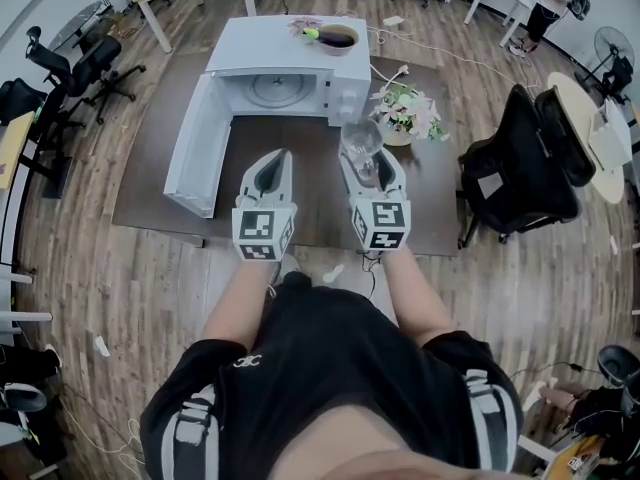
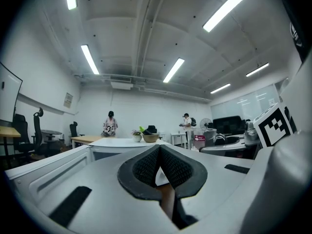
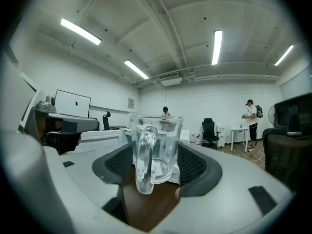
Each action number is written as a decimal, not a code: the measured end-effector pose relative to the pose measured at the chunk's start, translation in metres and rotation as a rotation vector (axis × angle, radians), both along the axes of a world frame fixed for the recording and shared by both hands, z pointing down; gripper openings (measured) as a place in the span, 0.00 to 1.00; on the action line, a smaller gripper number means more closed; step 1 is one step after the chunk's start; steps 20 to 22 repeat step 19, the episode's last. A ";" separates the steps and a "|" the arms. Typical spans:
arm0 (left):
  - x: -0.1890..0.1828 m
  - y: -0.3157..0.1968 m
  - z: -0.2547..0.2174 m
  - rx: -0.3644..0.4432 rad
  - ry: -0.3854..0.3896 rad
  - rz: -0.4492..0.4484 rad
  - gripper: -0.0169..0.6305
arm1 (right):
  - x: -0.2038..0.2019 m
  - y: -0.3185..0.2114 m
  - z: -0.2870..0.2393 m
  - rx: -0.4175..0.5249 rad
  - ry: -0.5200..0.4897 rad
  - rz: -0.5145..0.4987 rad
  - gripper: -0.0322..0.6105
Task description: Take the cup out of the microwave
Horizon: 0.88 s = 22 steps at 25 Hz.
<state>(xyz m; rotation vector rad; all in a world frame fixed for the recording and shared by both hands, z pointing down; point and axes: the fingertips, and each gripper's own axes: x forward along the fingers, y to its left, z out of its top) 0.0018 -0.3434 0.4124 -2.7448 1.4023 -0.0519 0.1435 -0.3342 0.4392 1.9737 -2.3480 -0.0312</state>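
Note:
A clear glass cup (image 1: 361, 140) with a handle is held upright between the pads of my right gripper (image 1: 362, 160), in front of the microwave (image 1: 280, 73) and outside it, above the brown table (image 1: 300, 183). In the right gripper view the cup (image 3: 156, 147) fills the gap between the jaws, its handle facing the camera, and the right gripper (image 3: 157, 165) is shut on it. The microwave's door (image 1: 195, 148) hangs wide open to the left, and its cavity shows only the turntable. My left gripper (image 1: 272, 165) hovers beside the right one; its pads (image 2: 146, 167) meet, with nothing between them.
A bowl (image 1: 337, 38) stands on top of the microwave. A pot of flowers (image 1: 408, 116) sits on the table just right of it. A black office chair (image 1: 520, 168) stands to the right of the table. People stand at the far end of the room.

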 end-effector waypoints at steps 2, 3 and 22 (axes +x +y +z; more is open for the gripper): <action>0.002 0.001 -0.002 0.006 -0.002 0.000 0.02 | -0.001 0.001 0.000 -0.001 -0.002 -0.005 0.50; 0.002 0.002 -0.003 0.008 -0.003 -0.001 0.02 | -0.001 0.002 0.001 -0.003 -0.005 -0.008 0.50; 0.001 0.002 -0.004 0.011 -0.014 -0.003 0.02 | -0.009 -0.001 0.007 -0.008 -0.030 -0.020 0.50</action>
